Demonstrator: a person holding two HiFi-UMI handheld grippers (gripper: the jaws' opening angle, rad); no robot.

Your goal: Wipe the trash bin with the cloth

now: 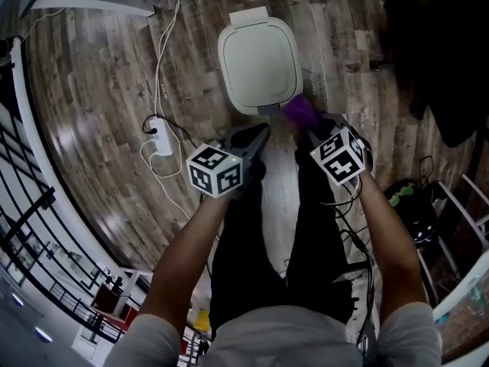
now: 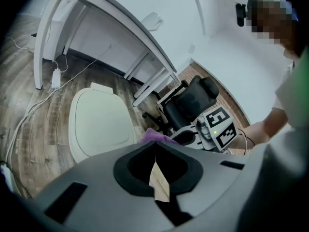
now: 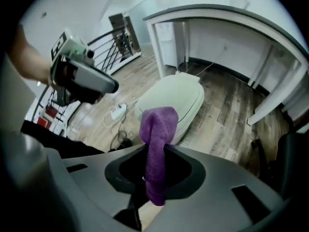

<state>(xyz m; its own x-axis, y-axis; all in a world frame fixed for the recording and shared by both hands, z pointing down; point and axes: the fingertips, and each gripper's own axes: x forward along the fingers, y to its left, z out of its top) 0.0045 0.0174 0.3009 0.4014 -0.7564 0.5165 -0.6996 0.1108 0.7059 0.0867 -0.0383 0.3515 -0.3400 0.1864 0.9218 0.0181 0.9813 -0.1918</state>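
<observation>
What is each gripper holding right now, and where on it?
Right gripper pinches the purple cloth around its bunched middle. Left gripper is shut, holding nothing.

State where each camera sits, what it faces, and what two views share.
Head view: on the person's head, facing steeply down at the trash bin; both forearms, left tongs and right tongs show.
Left gripper view: on the left tongs, looking along their shut jaws toward the bin; the right tongs show.
Right gripper view: on the right tongs, along jaws clamped on the purple cloth; the left tongs show.
Shared: all three see the bin.
</observation>
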